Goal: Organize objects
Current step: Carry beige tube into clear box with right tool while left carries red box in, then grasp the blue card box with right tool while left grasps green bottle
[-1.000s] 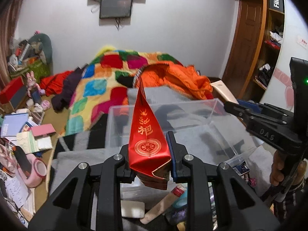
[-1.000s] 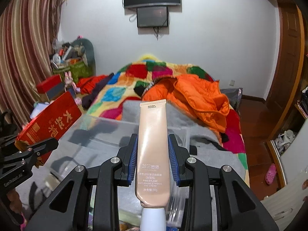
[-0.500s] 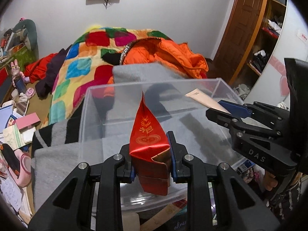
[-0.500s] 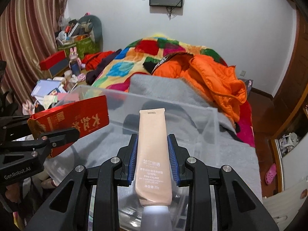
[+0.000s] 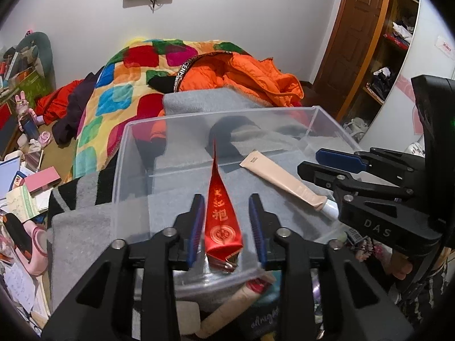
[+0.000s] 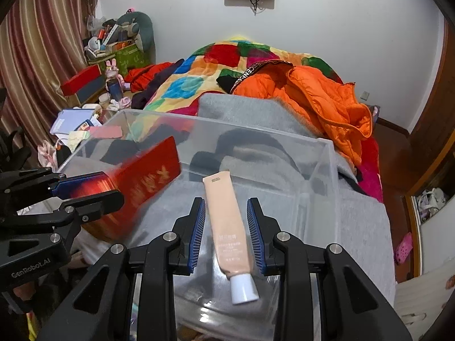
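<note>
While both grippers hang over the clear plastic bin (image 5: 125,170), we see their jaws opening with a gap on each side of what lies between them. Our left gripper (image 5: 226,227) frames the red packet (image 5: 221,221), which stands on its narrow edge inside the bin, just within the near rim, touching neither pad. Our right gripper (image 6: 226,227) frames the beige tube (image 6: 227,227), lying tilted on the bin floor with its white cap (image 6: 243,288) toward us. Open floor remains beyond the tube up to the far wall. The bin sits on a grey blanket (image 6: 364,221) on the bed (image 5: 119,91).
</note>
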The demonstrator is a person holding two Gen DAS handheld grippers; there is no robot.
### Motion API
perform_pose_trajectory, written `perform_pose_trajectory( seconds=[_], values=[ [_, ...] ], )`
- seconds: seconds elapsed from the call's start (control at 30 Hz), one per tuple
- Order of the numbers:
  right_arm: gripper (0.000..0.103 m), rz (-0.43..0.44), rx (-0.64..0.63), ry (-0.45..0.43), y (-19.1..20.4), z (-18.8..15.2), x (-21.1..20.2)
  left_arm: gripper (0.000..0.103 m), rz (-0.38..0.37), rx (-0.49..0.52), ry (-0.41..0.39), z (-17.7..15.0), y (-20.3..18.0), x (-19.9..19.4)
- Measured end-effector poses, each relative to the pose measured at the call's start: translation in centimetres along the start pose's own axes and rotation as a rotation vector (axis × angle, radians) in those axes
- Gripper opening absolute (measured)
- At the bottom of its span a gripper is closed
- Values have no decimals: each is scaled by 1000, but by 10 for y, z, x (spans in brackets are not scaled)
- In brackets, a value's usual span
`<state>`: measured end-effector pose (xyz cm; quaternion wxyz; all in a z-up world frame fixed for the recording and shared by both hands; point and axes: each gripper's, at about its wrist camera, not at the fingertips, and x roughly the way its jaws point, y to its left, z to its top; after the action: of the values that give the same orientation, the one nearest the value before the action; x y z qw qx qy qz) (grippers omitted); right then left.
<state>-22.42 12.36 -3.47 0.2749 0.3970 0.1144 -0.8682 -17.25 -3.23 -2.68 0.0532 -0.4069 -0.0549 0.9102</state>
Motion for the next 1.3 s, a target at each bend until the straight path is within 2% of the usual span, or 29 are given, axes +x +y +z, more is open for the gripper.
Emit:
perform_pose_trajectory(
  seconds=[0.2, 0.33, 0.4, 0.47, 0.67, 0.83, 1.0, 1.2, 1.3],
  values=[
    [54, -8, 16, -72, -2, -6, -31, 60, 30, 14, -55, -3, -5, -23],
    [62, -17, 26, -123, -2, -12, -56, 71, 49, 33, -100, -7, -12, -43],
    [68, -22, 32, -146, -3, -15, -68, 85, 63, 41, -119, -10, -15, -53],
    [73, -21, 38, -168, -3, -18, -80, 94, 73, 44, -143, -15, -16, -62],
    [82, -40, 54, -216, -5, -31, -108, 99, 90, 48, -162, -31, -16, -82],
    [82, -71, 73, -214, -9, -48, -116, 99, 83, 19, -134, -50, -10, -86],
    [83, -95, 108, -178, -19, -66, -110, 99, 100, 18, -120, -75, -16, -91],
    [82, -89, 170, -101, -32, -89, -95, 100, 50, 25, -96, -100, -30, -90],
    [82, -91, 173, -68, -32, -102, -88, 100, 58, 38, -71, -107, -34, -80]
  ],
)
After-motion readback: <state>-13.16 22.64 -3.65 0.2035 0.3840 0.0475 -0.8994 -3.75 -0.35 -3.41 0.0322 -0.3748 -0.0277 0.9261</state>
